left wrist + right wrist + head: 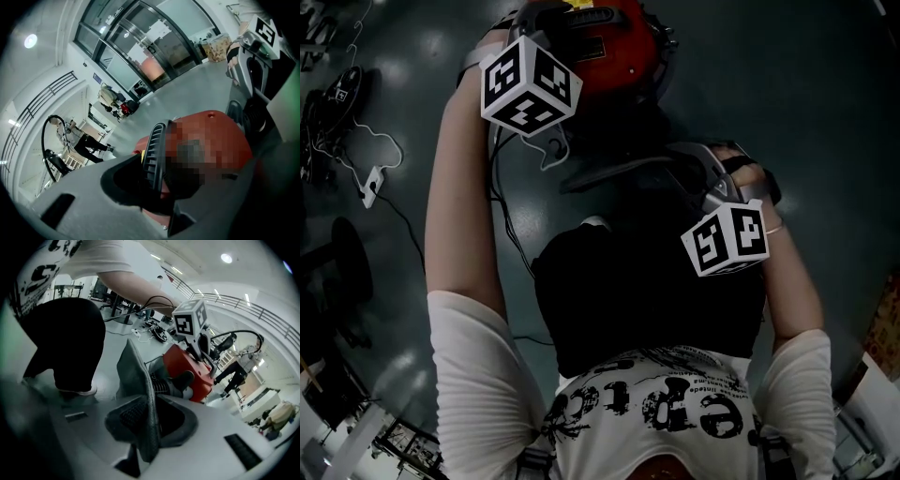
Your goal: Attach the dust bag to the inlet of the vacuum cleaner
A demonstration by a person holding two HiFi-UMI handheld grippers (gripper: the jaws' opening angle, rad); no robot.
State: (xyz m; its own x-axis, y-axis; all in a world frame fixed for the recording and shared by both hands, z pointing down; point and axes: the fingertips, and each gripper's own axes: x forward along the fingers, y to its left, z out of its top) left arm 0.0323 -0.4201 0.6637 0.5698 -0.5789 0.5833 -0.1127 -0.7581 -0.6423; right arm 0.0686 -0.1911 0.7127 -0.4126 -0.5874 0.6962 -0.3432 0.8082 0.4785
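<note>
a glossy grey floor (825, 84) is lying open around the red vacuum cleaner (614, 47); left gripper (152, 176) is pinching its ribbed black rim (152, 145), right gripper (147, 425) is clamping the grey dust bag (133, 376).

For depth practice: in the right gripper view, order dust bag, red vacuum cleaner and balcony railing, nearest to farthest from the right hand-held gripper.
1. Dust bag, clamped in jaws.
2. Red vacuum cleaner, ahead, centre.
3. Balcony railing, upper right.
</note>
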